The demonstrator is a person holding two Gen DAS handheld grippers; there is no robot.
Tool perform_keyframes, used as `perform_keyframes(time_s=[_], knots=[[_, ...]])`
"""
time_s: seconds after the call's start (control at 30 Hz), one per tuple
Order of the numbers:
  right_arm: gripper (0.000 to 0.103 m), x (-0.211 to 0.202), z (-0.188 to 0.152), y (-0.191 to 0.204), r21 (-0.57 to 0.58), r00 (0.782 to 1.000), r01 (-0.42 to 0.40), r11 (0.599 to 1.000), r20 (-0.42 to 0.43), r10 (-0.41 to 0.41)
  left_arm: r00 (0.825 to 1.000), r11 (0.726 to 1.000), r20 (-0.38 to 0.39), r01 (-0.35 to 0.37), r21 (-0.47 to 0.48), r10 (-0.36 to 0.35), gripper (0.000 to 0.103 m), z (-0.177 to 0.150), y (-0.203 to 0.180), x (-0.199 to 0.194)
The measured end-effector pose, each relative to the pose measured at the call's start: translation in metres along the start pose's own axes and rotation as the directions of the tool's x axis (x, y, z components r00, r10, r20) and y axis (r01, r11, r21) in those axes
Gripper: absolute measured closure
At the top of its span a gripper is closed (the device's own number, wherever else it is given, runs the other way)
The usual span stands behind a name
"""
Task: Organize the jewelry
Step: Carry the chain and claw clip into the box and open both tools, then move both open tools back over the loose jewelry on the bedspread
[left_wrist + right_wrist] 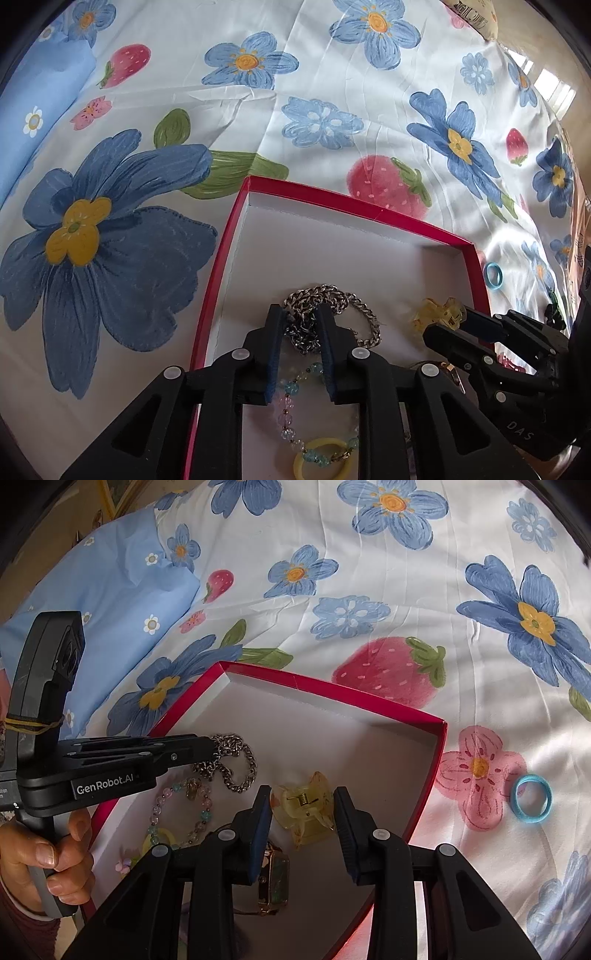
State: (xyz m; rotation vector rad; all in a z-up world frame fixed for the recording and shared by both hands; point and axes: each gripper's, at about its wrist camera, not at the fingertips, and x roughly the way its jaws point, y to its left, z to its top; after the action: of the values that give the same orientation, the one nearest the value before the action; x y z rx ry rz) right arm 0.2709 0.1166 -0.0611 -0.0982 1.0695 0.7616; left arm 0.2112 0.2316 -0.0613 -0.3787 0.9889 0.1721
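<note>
Red box (373,212), white inside, lies open on a flower-and-strawberry bedsheet (332,92); in it: silver chain (364,314) in a heap toward the far-left part of the floor; pastel bead bracelet (286,410) nearer the cameras; yellow ring (301,469) under the beads' near end; yellow claw clip (308,812) mid-box; gold-rimmed watch (275,880) at the near edge, partly hidden.

Blue ring (532,799) outside the box, on the sheet to its right, well apart.

Left hand-held gripper (301,317) pitched steeply down into the box, fingertips straddling the chain heap; jaws narrow, pads either side of the links, not clearly pressing; loose around it. A hand (44,860) grips its handle.

Right hand-held gripper (301,808) also angled down; jaws parted, clip between the pads with gaps showing both sides; not clamped.

Clip's long axis runs roughly across the jaws; spring faces up.
</note>
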Motion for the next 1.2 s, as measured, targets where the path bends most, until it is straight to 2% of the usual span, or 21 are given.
perform_keyframes(time_s=[0.07, 0.2, 0.27, 0.4, 0.47, 0.53, 0.63, 0.73, 1.03, 1.2], knots=[[0.065, -0.001, 0.000, 0.000, 0.006, 1.000, -0.003, 1.000, 0.004, 0.003, 1.000, 1.000, 0.003, -0.007, -0.003, 0.007, 0.079, 0.000, 0.000, 0.000], [0.057, -0.006, -0.001, -0.003, 0.020, 1.000, -0.013, 1.000, 0.016, 0.013, 1.000, 1.000, 0.008, -0.007, -0.012, 0.007, 0.064, -0.001, 0.001, -0.003], [0.052, -0.009, -0.001, -0.004, 0.028, 1.000, -0.016, 0.999, 0.021, 0.016, 1.000, 1.000, 0.010, -0.009, -0.013, 0.009, 0.060, -0.002, 0.000, -0.004], [0.051, -0.017, -0.003, -0.005, 0.039, 0.999, -0.024, 0.999, 0.032, 0.023, 1.000, 1.000, 0.012, -0.012, -0.014, 0.012, 0.054, -0.004, -0.001, -0.009], [0.051, -0.026, -0.005, -0.006, 0.048, 0.998, -0.030, 0.998, 0.051, 0.028, 1.000, 1.000, 0.024, -0.020, -0.010, 0.020, 0.049, -0.007, -0.002, -0.016], [0.045, -0.035, -0.008, -0.007, 0.057, 0.997, -0.033, 0.998, 0.074, 0.028, 0.999, 1.000, 0.042, -0.024, -0.015, 0.025, 0.038, -0.010, -0.002, -0.025], [0.038, -0.053, -0.015, -0.012, 0.080, 0.994, -0.037, 0.996, 0.106, 0.029, 0.998, 0.999, 0.059, -0.023, -0.028, 0.025, 0.036, -0.020, -0.001, -0.037], [0.035, -0.069, -0.025, -0.019, 0.116, 0.992, -0.042, 0.992, 0.126, 0.027, 0.998, 0.999, 0.065, -0.008, -0.042, 0.011, 0.035, -0.032, 0.000, -0.050], [0.035, -0.121, -0.062, -0.048, 0.212, 0.986, -0.008, 0.977, 0.165, -0.028, 0.994, 1.000, 0.106, 0.013, -0.010, -0.012, 0.029, -0.061, -0.022, -0.092], [0.035, -0.143, -0.082, -0.062, 0.256, 0.983, 0.018, 0.967, 0.170, -0.063, 0.994, 0.999, 0.104, 0.034, 0.008, -0.034, 0.028, -0.074, -0.035, -0.103]])
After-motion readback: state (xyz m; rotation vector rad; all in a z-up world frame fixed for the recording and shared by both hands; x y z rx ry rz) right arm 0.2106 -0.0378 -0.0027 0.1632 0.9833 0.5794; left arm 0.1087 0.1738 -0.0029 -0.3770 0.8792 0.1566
